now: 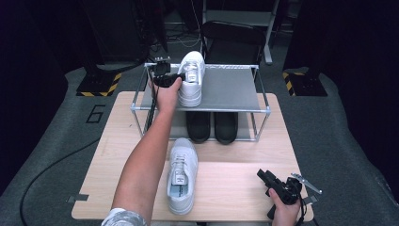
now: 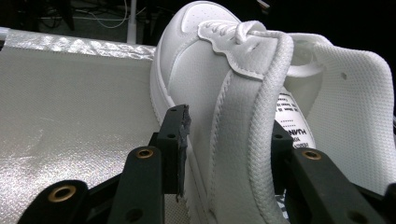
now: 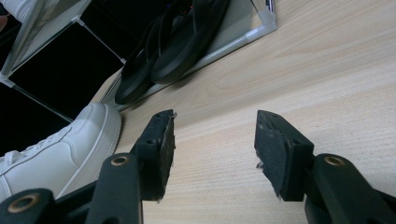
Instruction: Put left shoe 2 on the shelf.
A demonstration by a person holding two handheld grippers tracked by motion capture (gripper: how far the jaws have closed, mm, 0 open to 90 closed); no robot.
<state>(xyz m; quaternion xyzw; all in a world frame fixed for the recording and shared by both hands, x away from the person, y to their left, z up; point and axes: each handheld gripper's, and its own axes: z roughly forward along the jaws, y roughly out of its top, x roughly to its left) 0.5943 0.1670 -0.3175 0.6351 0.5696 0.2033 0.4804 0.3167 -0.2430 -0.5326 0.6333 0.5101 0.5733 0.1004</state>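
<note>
A white sneaker (image 1: 192,75) stands on the top shelf of a metal shoe rack (image 1: 235,89), toe pointing away. My left gripper (image 1: 181,77) is at its heel side. In the left gripper view the sneaker's (image 2: 201,56) side wall and padded collar stand between the jaws of my left gripper (image 2: 229,122); the jaws are spread and the pads do not press on it. A second white sneaker (image 1: 182,174) lies on the wooden table (image 1: 235,188). My right gripper (image 1: 263,176) rests low over the table at the front right, and in its own view it (image 3: 215,119) is open with nothing between its fingers.
A pair of black shoes (image 1: 211,126) sits on the rack's lower shelf, also seen as black shoes (image 3: 182,42) ahead of the right gripper. The table sneaker's toe (image 3: 70,144) lies to that gripper's left. Dark floor, cables and a chair lie beyond the rack.
</note>
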